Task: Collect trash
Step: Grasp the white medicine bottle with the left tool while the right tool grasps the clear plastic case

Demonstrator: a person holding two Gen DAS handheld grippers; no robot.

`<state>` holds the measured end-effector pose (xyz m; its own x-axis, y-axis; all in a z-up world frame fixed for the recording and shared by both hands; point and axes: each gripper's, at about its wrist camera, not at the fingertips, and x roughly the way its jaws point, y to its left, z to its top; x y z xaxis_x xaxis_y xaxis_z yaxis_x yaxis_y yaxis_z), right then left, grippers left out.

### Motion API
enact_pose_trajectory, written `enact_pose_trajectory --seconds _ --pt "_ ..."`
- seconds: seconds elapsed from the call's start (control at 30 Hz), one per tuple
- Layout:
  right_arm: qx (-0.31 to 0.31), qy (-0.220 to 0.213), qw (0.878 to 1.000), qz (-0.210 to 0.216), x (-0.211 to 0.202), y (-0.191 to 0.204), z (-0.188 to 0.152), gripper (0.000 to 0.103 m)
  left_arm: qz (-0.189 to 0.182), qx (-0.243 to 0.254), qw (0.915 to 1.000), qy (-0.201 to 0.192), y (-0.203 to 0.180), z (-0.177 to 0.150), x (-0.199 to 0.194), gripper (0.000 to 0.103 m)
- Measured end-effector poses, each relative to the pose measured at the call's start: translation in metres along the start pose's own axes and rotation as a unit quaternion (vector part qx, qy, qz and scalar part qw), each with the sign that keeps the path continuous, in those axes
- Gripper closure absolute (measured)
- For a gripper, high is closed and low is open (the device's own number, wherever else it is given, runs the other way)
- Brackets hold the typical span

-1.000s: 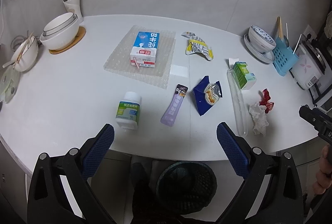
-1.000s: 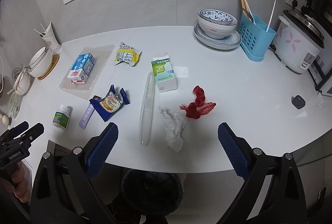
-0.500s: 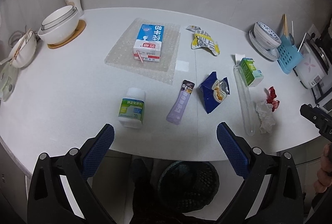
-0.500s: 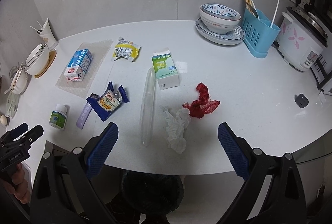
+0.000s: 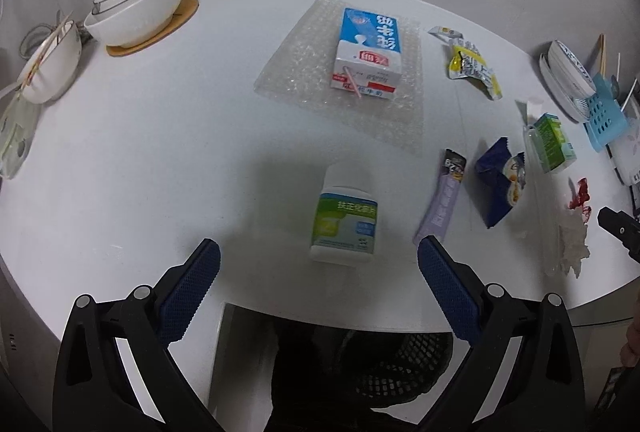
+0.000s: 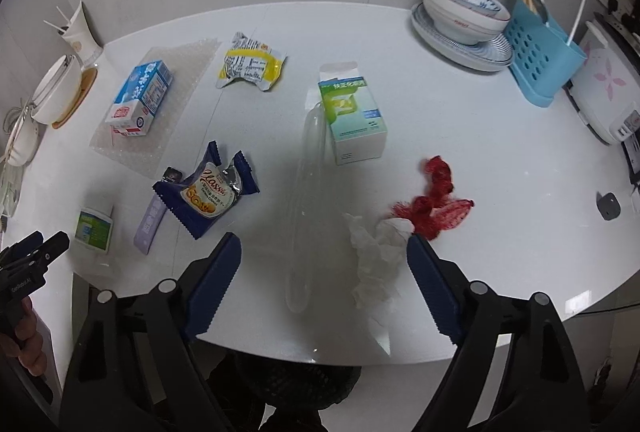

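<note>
Trash lies spread over the white bench (image 6: pixel 500 136): a crumpled white tissue (image 6: pixel 376 256), a red net scrap (image 6: pixel 436 200) touching its upper edge, a long clear plastic tube (image 6: pixel 304 200), a green and white carton (image 6: pixel 352 120) just beside the tube, a blue snack wrapper (image 6: pixel 208 192), a purple sachet (image 6: pixel 150 222), a yellow wrapper (image 6: pixel 250 66), and a blue milk carton (image 5: pixel 366 54) lying on a sheet of bubble wrap (image 5: pixel 312 88). A white bottle with a green label (image 5: pixel 346 220) stands near the front edge of the bench.

Right claw (image 6: pixel 322 266) hangs above the front edge with the tissue and the lower end of the tube between its blue fingers (image 6: pixel 216 272) — its jaws are closing, but the pads do not press on anything. Left claw (image 5: pixel 318 272) is wide open just in front of the bottle, and grips nothing.

Under the bench edge a dark mesh bin (image 5: pixel 404 372) is visible. Bowls and a blue utensil holder (image 6: pixel 544 60) stand at the far sides of the bench.
</note>
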<state>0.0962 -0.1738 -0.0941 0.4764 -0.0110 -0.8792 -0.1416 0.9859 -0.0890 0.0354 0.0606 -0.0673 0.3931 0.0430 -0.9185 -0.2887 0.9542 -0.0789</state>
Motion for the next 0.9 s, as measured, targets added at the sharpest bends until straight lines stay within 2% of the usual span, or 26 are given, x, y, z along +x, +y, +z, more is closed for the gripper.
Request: enact_pose_trajectory --seconds 0.23,0.47,0.7,0.9 --pt "0.011 0.032 0.999 -0.003 0.034 0.009 0.028 0.033 -0.002 0.017 0.9994 0.030 0.004 0.014 0.028 0.007" --pt "0.030 0.068 0.997 -0.008 0.062 0.006 0.038 0.043 -0.009 0.052 0.9972 0.054 -0.006 0.023 0.046 0.011" --pt "0.040 0.097 0.994 -0.011 0.084 0.008 0.043 0.055 -0.015 0.076 0.9940 0.077 -0.017 0.027 0.062 0.022" --pt "0.042 0.113 0.993 -0.013 0.096 0.013 0.045 0.061 -0.024 0.079 0.9920 0.096 -0.020 0.028 0.071 0.037"
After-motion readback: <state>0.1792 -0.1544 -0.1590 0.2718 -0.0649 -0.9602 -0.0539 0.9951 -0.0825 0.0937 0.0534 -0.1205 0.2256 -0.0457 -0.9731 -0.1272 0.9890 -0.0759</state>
